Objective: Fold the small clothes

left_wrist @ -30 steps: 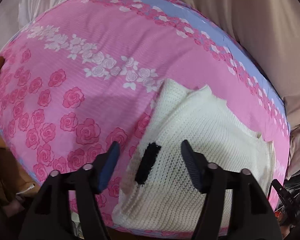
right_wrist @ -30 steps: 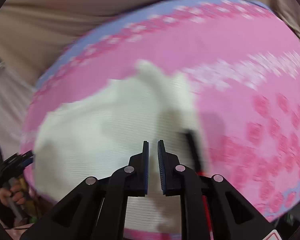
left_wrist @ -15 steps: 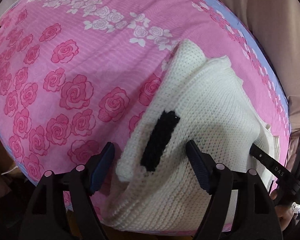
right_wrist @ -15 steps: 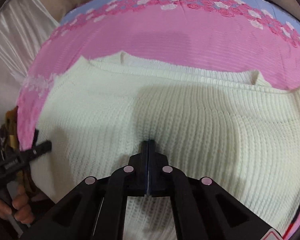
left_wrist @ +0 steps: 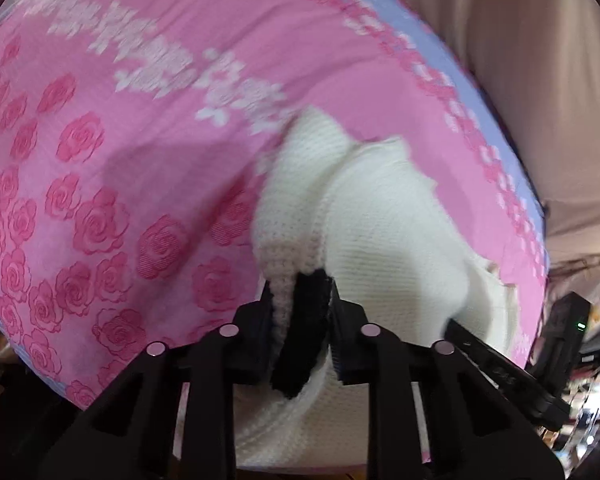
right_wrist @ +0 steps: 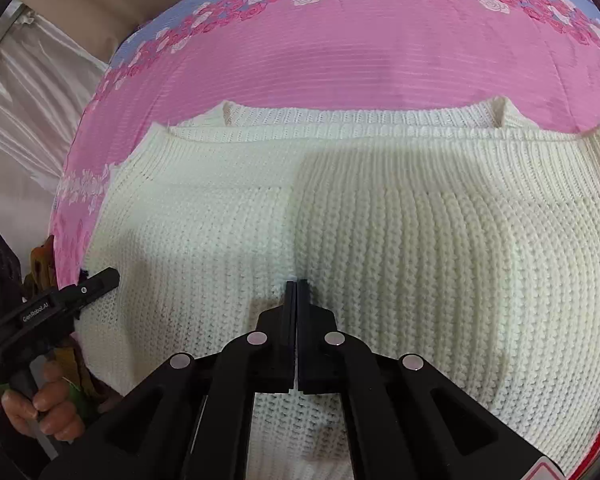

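Observation:
A cream knit sweater (right_wrist: 380, 220) lies flat on the pink rose bedsheet (right_wrist: 340, 60), its ribbed hem toward the far side. In the left wrist view the sweater (left_wrist: 380, 232) is bunched at its near left edge. My left gripper (left_wrist: 300, 280) is closing there, with the edge and a black knit patch (left_wrist: 304, 328) pinched between its pads. My right gripper (right_wrist: 296, 284) is shut, its tips resting on the middle of the sweater at the foot of a crease. Whether it pinches any knit I cannot tell. Each gripper also shows in the other's view: the right gripper (left_wrist: 500, 368) and the left gripper (right_wrist: 60, 304).
The sheet (left_wrist: 140, 160) has a blue rose border along its far edge. Beige fabric (left_wrist: 540, 80) lies beyond it, and white satin cloth (right_wrist: 28, 92) hangs at the left. A person's hand (right_wrist: 40, 404) holds the left gripper's handle. Clutter (left_wrist: 580, 340) sits off the bed's right edge.
The left jaws, wide apart around the black patch before, have closed on the sweater's edge and bunched it. The right gripper swept over the sweater, shut, then stayed still.

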Demonstrator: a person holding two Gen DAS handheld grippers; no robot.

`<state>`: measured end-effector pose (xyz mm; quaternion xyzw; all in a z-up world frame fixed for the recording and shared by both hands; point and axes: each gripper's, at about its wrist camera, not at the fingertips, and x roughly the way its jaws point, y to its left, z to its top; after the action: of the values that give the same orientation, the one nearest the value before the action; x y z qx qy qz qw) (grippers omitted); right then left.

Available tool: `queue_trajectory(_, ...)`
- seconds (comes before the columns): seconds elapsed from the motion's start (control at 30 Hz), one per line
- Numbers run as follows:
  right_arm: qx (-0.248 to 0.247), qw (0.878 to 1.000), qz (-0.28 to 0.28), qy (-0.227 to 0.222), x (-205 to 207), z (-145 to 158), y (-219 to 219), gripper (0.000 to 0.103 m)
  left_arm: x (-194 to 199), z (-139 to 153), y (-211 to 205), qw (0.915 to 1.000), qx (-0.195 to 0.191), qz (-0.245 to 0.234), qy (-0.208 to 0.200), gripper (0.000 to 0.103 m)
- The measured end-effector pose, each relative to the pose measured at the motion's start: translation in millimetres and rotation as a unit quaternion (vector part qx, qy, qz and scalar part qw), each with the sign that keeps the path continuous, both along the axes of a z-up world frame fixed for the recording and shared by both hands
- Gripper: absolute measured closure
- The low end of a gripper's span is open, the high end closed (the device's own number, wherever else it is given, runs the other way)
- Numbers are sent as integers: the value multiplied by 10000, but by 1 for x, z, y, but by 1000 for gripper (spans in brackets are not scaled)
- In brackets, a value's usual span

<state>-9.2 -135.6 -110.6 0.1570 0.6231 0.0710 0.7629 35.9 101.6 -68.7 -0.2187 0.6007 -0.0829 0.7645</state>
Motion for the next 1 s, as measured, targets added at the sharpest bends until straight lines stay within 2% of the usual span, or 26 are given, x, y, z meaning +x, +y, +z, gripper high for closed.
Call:
queue_trajectory(0.13,19,9999,46,-137,-3,0,0,103,-8,56,-47,9950,-83,-720,-681,84)
queue_trajectory(0.23,357,9984,-317,-286,-19,11,-20,103,-19,94,-93,9842,-142,-1371,-1114,84)
queue_trajectory(0.3,420,9964,-535,-514,-36,26,-37,92,-26,110,-126,9750,-208,-1804,-1281,84)
queue_trajectory(0.33,375,9953,-631,-625,-48,34,-48,92,-30,114,-145,9695,-242,-2053,-1316,84)
queue_trajectory(0.43,325,9907,-1016,-838,-84,51,-88,92,-44,110,-201,9527,-198,-2749,-1285,84)
queue_trajectory(0.53,309,9845,-1479,-888,-120,55,-128,91,-60,81,-249,9362,70,-3367,-1006,82)
queue_trajectory(0.57,298,9816,-1658,-900,-133,55,-143,90,-64,65,-263,9321,264,-3522,-806,77)
queue_trajectory(0.63,303,9763,-1963,-864,-153,51,-165,90,-70,44,-271,9310,416,-3602,-413,73)
queue_trajectory(0.7,344,9710,-2229,-797,-166,46,-179,88,-76,42,-266,9322,318,-3597,-239,50)
queue_trajectory(0.73,418,9685,-2331,-770,-172,45,-183,87,-80,48,-258,9328,320,-3573,-330,42)
queue_trajectory(0.77,466,9672,-2373,-775,-175,46,-185,82,-84,55,-249,9329,443,-3540,-485,30)
queue_trajectory(0.8,518,9661,-2385,-839,-177,50,-185,72,-86,60,-242,9316,513,-3548,-600,25)
queue_trajectory(0.83,571,9656,-2372,-902,-176,55,-182,64,-88,64,-233,9284,594,-3606,-668,22)
queue_trajectory(0.87,655,9656,-2333,-943,-174,58,-183,49,-90,65,-224,9244,696,-3693,-648,20)
queue_trajectory(0.9,812,9658,-2260,-984,-169,62,-179,39,-92,65,-216,9222,759,-3745,-597,19)
queue_trajectory(1.0,1231,9669,-2043,-908,-142,64,-159,26,-104,49,-192,9136,919,-3954,-255,15)
